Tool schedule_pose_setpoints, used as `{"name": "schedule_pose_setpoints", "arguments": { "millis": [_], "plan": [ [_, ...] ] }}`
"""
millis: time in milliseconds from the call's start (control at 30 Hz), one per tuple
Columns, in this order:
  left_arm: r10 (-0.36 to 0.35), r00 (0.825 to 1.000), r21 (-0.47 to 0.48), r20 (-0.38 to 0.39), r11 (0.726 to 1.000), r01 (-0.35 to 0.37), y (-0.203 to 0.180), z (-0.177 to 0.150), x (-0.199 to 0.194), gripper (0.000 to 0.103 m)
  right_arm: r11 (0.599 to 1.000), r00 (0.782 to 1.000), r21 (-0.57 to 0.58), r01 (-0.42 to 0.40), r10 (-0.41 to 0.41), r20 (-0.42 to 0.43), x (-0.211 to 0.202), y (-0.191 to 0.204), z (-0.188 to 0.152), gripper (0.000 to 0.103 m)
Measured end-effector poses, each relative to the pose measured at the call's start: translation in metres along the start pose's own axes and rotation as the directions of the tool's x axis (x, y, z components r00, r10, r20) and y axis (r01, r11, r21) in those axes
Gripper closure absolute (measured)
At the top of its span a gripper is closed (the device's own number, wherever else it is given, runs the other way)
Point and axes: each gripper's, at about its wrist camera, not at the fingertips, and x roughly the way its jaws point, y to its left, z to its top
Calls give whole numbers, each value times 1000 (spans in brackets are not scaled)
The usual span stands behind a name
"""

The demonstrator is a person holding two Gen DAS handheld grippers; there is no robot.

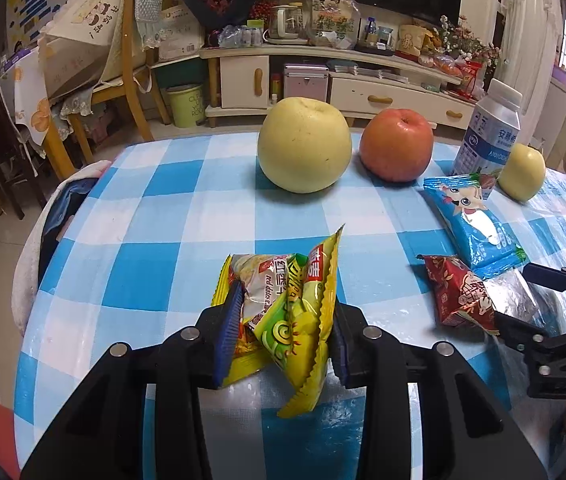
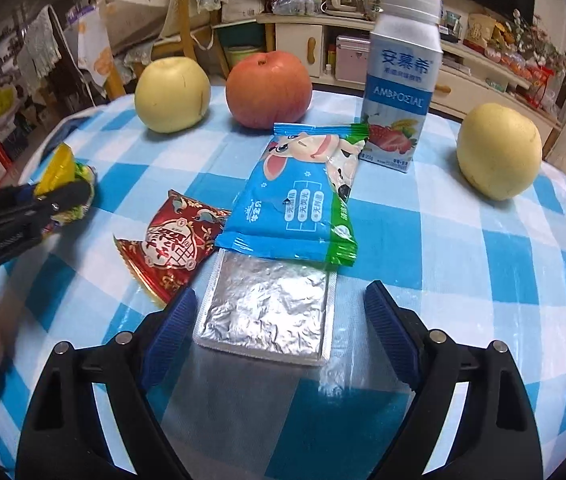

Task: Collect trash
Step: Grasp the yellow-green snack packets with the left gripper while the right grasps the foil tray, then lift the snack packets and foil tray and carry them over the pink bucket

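My left gripper (image 1: 285,322) is shut on a bunch of yellow and green snack wrappers (image 1: 291,308), held just above the checked table; it also shows at the left of the right wrist view (image 2: 59,200). A red wrapper (image 2: 171,246) lies on the table beside a blue wrapper (image 2: 303,200) that partly overlaps a silver foil packet (image 2: 267,314). My right gripper (image 2: 279,336) is open, its blue pads on either side of the foil packet's near end. In the left wrist view the red wrapper (image 1: 457,292) and blue wrapper (image 1: 473,220) lie at the right.
A yellow pear (image 2: 171,94), a red apple (image 2: 269,88), a yogurt bottle (image 2: 403,80) and a second pear (image 2: 499,150) stand along the far side of the table (image 2: 463,280). Chairs, a green bin (image 1: 185,104) and a TV cabinet stand beyond.
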Motion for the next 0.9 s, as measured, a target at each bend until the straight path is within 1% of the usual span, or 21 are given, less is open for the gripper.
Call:
{"name": "schedule_pose_setpoints", "arguments": {
  "millis": [67, 133, 167, 333, 533, 700, 900],
  "plan": [
    [-1, 1000, 2, 4, 1000, 1, 1, -1, -1, 64, 1000, 1000, -2, -1, 1, 2, 2, 1, 0, 18],
    [-3, 1000, -2, 5, 1000, 3, 2, -1, -2, 64, 1000, 1000, -9, -5, 5, 11, 0, 2, 0, 26],
    [-4, 1000, -4, 5, 1000, 4, 3, -1, -3, 64, 1000, 1000, -7, -6, 6, 11, -1, 3, 1, 37],
    [-11, 1000, -11, 13, 1000, 11, 8, -3, -9, 64, 1000, 1000, 4, -26, 26, 16, -2, -2, -2, 40],
    [-10, 999, -15, 38, 1000, 10, 10, -3, -23, 64, 999, 999, 20, -27, 26, 45, -21, -3, -15, 40],
    [-11, 998, -24, 57, 1000, 13, 10, -10, -44, 64, 1000, 996, 19, -25, 23, 86, -50, -3, -21, 40],
    [-16, 998, -47, 67, 999, 19, 13, -29, -76, 64, 999, 988, -22, -30, 33, 149, -94, 10, -21, 40]
  ]
}}
